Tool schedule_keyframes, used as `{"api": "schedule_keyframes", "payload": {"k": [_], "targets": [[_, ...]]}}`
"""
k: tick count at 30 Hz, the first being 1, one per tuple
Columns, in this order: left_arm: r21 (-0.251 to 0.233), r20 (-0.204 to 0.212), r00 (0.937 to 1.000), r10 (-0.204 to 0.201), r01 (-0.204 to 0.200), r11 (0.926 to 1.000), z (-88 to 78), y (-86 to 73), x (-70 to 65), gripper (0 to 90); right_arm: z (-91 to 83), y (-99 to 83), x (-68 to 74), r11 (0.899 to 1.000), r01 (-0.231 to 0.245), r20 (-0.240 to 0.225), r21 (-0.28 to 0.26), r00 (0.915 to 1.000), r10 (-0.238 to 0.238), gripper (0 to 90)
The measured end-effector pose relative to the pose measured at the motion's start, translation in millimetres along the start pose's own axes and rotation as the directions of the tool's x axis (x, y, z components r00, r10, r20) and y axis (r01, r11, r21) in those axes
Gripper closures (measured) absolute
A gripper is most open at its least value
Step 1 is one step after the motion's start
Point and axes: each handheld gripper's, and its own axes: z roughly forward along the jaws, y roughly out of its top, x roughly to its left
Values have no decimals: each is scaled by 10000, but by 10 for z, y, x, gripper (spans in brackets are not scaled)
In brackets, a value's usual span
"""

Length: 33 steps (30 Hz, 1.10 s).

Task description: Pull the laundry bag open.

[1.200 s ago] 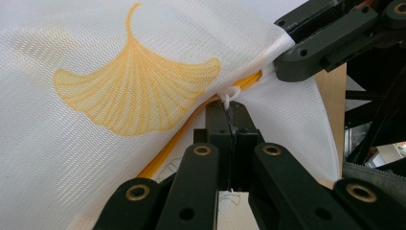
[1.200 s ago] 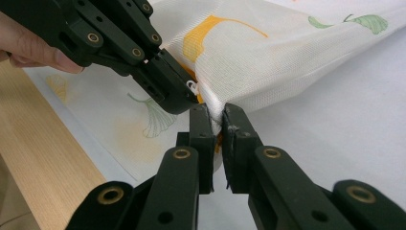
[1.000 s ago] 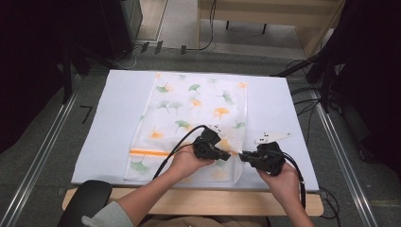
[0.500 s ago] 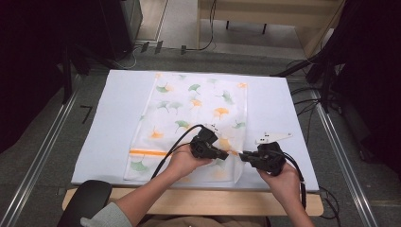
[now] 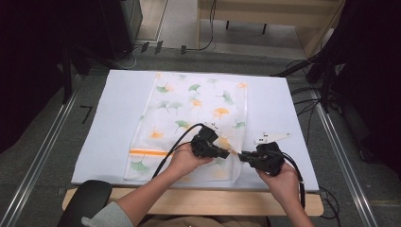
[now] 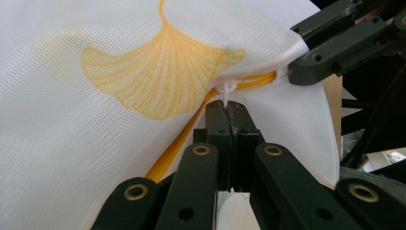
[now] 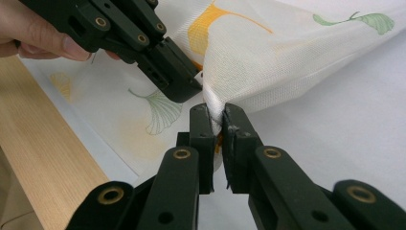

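Note:
A white mesh bag printed with green and orange ginkgo leaves lies flat on the white mat. Its near right corner is lifted between the two grippers. My left gripper is shut on the small white zipper pull at the end of the orange zipper. Facing it, my right gripper is shut on a bunched fold of the bag's mesh just beside that zipper end. The two sets of fingertips nearly touch. In the right gripper view the left gripper comes in from the upper left.
The white mat covers a wooden table whose front edge runs below the hands. A black chair back sits at the lower left. Cables trail off the table's right side, and metal rails flank it.

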Motion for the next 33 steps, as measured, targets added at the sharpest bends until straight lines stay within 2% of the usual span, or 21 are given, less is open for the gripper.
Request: {"api": "schedule_keyframes", "payload": {"k": [9,13,17,22,27,31,33], "targets": [[-23,172,9996,-241,241,9997,12,23,7,893,23,4,18,9999,126,-157,111,9998,-125,858],[-46,38,9999,-112,112,9999,11,25,9,897,28,6,26,9998,188,-200,113,9996,-186,858],[-21,214,9995,-221,222,9998,11,32,21,890,42,7,37,9995,265,-303,197,9992,-259,858],[-91,141,9998,-151,152,9998,1,30,6,900,38,8,35,9996,254,-312,147,9992,-249,857],[121,46,10000,35,-36,9999,-33,29,6,900,0,0,-12,10000,-23,-112,17,9999,23,856],[362,-47,10000,82,-80,9993,-34,28,0,900,8,0,-14,10000,36,-65,63,10000,-35,857],[414,-10,10000,-73,73,9991,-31,23,1,900,11,0,-14,10000,49,-53,84,10000,-49,857]]}}
